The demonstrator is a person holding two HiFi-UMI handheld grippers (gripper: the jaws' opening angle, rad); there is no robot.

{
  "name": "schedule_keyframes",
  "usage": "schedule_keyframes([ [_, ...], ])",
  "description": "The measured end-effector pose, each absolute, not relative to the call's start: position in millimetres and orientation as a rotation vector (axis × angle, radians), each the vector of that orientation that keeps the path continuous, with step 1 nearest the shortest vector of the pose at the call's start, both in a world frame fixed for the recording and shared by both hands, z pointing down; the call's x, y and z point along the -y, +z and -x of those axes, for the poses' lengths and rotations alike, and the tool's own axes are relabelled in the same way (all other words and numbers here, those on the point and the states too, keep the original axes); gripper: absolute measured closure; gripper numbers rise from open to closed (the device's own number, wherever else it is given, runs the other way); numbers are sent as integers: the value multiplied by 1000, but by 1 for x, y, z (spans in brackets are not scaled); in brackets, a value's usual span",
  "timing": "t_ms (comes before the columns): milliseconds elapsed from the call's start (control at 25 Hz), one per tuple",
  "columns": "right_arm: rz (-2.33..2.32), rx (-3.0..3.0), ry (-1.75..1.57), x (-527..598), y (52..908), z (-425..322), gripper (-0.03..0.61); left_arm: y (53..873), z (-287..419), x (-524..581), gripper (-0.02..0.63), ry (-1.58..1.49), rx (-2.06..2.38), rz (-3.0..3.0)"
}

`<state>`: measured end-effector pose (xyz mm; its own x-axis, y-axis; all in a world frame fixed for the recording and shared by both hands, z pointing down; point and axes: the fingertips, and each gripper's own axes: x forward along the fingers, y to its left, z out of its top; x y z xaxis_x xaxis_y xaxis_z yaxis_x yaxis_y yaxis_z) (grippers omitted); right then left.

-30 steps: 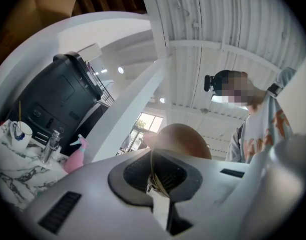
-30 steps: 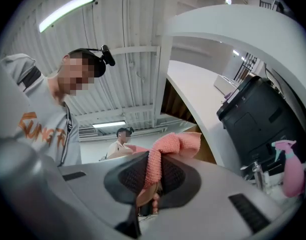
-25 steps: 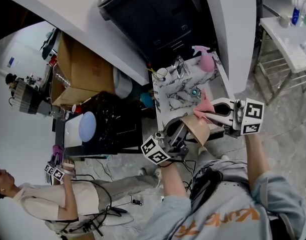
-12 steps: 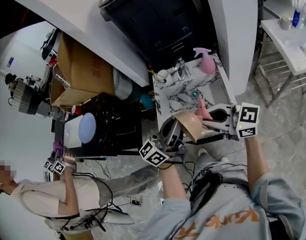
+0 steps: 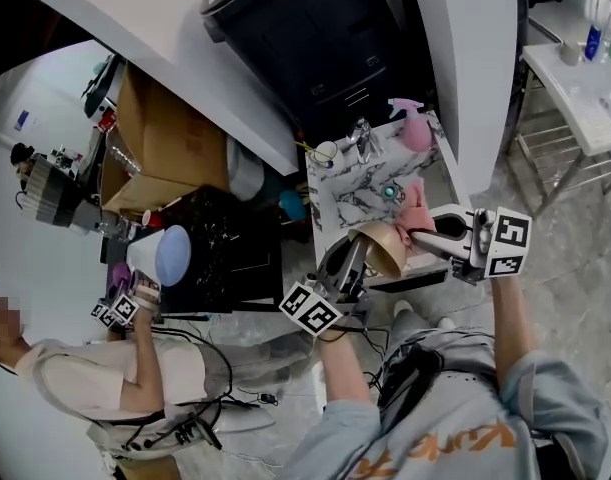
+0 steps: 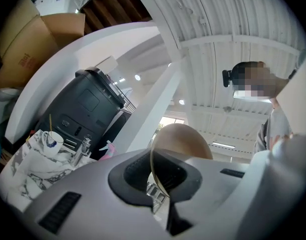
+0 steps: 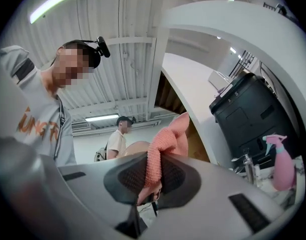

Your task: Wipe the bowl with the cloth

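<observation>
The tan, round, thin-walled bowl (image 5: 382, 248) was held tilted on edge above the near edge of the white marble-patterned bench (image 5: 345, 196). Its rim was clamped between the nearly closed jaws of the left gripper (image 5: 347, 265). The pink knitted cloth (image 5: 415, 206) was pinched in the right gripper (image 5: 430, 236), just beside the bowl; contact between them could not be confirmed. A pink spray bottle (image 5: 415, 128) was noted at the bench's far right corner.

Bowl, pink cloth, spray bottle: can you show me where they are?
bowl (image 5: 385, 250), head view, its tan wall.
cloth (image 7: 169, 136), right gripper view, its bunched upper part.
spray bottle (image 5: 417, 133), head view, its pink body.
</observation>
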<state>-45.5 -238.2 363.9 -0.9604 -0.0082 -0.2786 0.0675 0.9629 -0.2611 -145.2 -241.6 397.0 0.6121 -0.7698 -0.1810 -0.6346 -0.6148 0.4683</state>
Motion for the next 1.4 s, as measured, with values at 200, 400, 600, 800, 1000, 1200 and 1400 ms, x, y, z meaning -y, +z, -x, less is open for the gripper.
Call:
schedule_keyframes([
  [200, 120, -2804, -376, 255, 361, 37, 529, 415, 154, 257, 583, -328, 1353, -2390],
  [400, 280, -2829, -331, 269, 363, 32, 529, 426, 158, 269, 583, -103, 1560, -2323],
  [600, 427, -2872, -285, 279, 369, 31, 529, 426, 165, 277, 583, 25, 1738, -2256],
  [800, 684, -2902, -261, 301, 380, 21, 529, 424, 176, 283, 583, 81, 1902, -2164],
  [1000, 977, -2879, -279, 324, 393, -1, 529, 420, 185, 287, 583, 107, 2055, -2065],
  [1200, 1144, -2850, -276, 337, 398, -19, 529, 419, 188, 289, 583, 104, 2131, -2000],
  [1400, 1180, -2863, -252, 340, 399, -20, 529, 419, 184, 292, 583, 117, 2146, -1994],
])
